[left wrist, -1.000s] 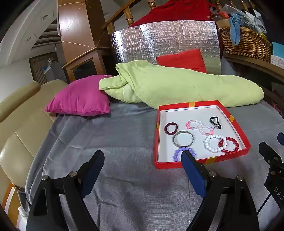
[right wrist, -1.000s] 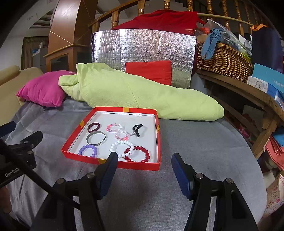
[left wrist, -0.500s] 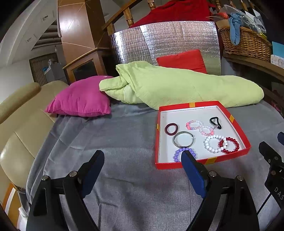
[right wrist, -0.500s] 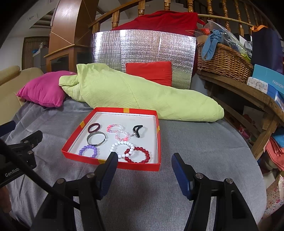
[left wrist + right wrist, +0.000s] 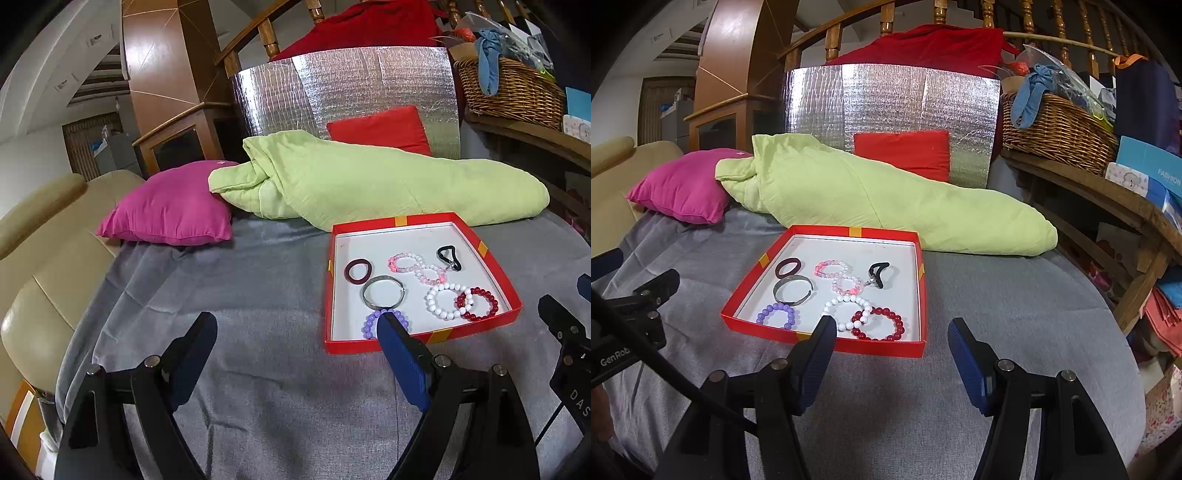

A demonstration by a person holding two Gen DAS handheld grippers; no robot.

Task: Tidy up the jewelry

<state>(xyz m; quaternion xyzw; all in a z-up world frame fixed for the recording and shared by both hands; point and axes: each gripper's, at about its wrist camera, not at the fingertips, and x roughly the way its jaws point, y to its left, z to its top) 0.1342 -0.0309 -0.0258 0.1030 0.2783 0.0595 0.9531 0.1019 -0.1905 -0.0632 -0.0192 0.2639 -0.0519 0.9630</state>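
Note:
A shallow red box lid (image 5: 495,266) (image 5: 919,280) with a white floor lies on the grey cloth. Inside it lie several bracelets: a dark maroon ring (image 5: 357,270) (image 5: 788,268), a silver bangle (image 5: 382,293) (image 5: 793,290), a purple bead bracelet (image 5: 369,323) (image 5: 775,315), two pink bead bracelets (image 5: 404,262) (image 5: 831,268), a white bead bracelet (image 5: 445,302) (image 5: 846,308), a red bead bracelet (image 5: 476,303) (image 5: 878,323) and a black ring (image 5: 448,256) (image 5: 879,273). My left gripper (image 5: 295,332) stands open, left of the box's near corner. My right gripper (image 5: 890,338) stands open before the box's near right edge. Both hold nothing.
A folded light-green quilt (image 5: 369,184) (image 5: 868,203) lies right behind the box, with a magenta pillow (image 5: 170,210) to its left and a red cushion (image 5: 905,151) against a silver foil panel. A beige sofa (image 5: 33,266) borders the left; a wooden shelf with a wicker basket (image 5: 1052,133) stands right.

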